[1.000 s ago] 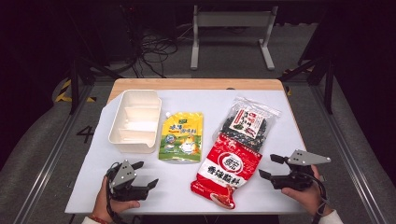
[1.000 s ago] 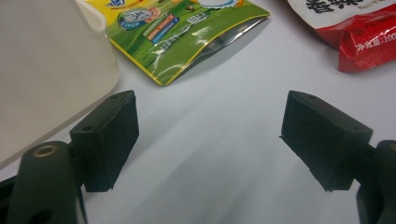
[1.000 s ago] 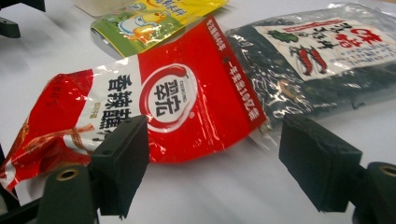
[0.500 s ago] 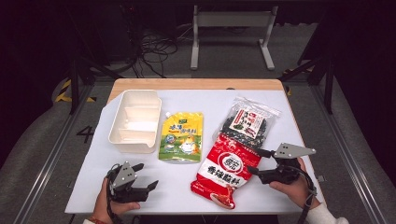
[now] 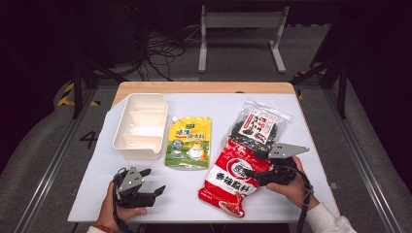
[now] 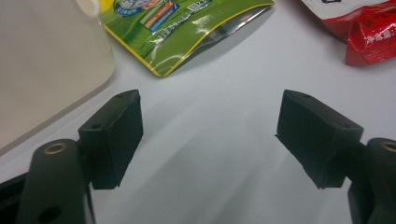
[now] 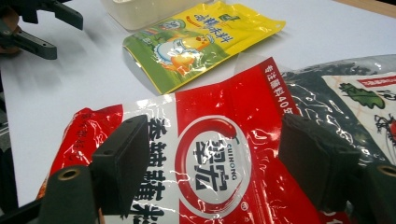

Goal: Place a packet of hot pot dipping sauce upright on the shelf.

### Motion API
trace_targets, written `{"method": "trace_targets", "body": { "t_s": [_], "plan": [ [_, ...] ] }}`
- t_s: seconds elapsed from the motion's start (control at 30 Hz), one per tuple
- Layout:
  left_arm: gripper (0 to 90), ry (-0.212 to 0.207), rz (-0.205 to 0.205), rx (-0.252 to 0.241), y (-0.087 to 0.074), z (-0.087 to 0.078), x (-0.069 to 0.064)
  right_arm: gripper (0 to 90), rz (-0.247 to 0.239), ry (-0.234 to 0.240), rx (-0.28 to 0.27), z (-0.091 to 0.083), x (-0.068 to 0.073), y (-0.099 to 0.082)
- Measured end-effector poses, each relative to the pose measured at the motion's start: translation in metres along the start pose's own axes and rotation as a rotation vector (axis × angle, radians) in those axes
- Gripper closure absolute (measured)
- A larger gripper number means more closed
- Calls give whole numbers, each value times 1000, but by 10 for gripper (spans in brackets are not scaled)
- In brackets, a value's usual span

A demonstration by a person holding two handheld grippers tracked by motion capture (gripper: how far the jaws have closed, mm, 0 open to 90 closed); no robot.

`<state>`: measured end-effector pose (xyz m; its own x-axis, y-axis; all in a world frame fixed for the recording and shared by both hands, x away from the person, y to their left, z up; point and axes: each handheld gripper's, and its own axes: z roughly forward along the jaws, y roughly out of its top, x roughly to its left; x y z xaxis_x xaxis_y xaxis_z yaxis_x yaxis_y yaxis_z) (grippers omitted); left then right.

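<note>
A red snack bag lies at the front right of the white table cover, overlapping a dark seaweed bag behind it. My right gripper hovers over the red bag's right side, jaws open and pointing left. In the right gripper view the red bag lies under the open right gripper, untouched by the pads. A yellow-green spouted pouch lies mid-table. My left gripper rests open at the front left, and in its own view this left gripper has only bare cover between its jaws.
A white compartment tray stands at the back left, beside the pouch. The left gripper view shows the tray wall close on the left, the pouch corner ahead and the red bag's end at the far right.
My right gripper has moved left from the table's right edge to above the red bag. The left gripper has stayed put.
</note>
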<state>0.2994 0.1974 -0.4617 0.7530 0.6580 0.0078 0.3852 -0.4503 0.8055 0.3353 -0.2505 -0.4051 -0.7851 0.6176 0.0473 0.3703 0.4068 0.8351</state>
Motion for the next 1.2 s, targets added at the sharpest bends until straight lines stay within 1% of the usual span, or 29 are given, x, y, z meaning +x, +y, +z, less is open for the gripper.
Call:
{"method": "trace_targets", "body": {
  "t_s": [0.07,0.17,0.23,0.33,0.4,0.43,0.47,0.5,0.6,0.7,0.77,0.83,0.93,0.97,1.0,1.03,1.07,1.1,1.13,1.2],
  "plan": [
    [235,-1,1,6,0,1,0,253,0,-13,2,-2,-3,0],
    [243,-15,-3,10,1,3,0,268,16,-39,-1,-7,-9,-1],
    [247,-20,14,15,1,4,-2,273,23,-52,3,-9,-13,-3],
    [251,-27,21,19,2,6,-4,280,27,-76,19,-13,-17,-6],
    [251,-30,18,20,2,6,-4,281,35,-84,19,-14,-21,-8],
    [251,-36,14,19,3,6,-5,281,35,-84,19,-14,-21,-8],
    [252,-39,24,18,3,7,-5,281,43,-93,22,-16,-23,-10],
    [254,-41,28,18,4,7,-6,281,48,-90,24,-17,-24,-11],
    [261,-55,35,25,5,9,-8,279,53,-102,31,-21,-25,-16],
    [269,-69,39,25,8,12,-9,282,52,-123,43,-27,-27,-21],
    [270,-73,38,28,9,14,-10,288,79,-130,45,-31,-30,-27],
    [270,-72,47,27,12,16,-12,301,100,-126,60,-34,-32,-35],
    [273,-88,44,18,15,18,-13,307,119,-128,86,-39,-31,-47],
    [274,-96,45,16,17,19,-14,307,131,-123,88,-40,-31,-49],
    [278,-103,51,17,18,20,-15,300,149,-117,101,-42,-30,-54],
    [280,-111,55,21,19,22,-17,294,152,-114,111,-43,-30,-57],
    [286,-117,62,19,21,23,-18,290,162,-106,116,-44,-30,-59],
    [289,-123,72,24,23,25,-20,285,180,-89,124,-44,-30,-61],
    [290,-135,79,25,24,26,-22,276,186,-74,136,-44,-29,-64],
    [295,-155,90,29,27,30,-26,274,178,-59,149,-43,-25,-67]
  ]
}}
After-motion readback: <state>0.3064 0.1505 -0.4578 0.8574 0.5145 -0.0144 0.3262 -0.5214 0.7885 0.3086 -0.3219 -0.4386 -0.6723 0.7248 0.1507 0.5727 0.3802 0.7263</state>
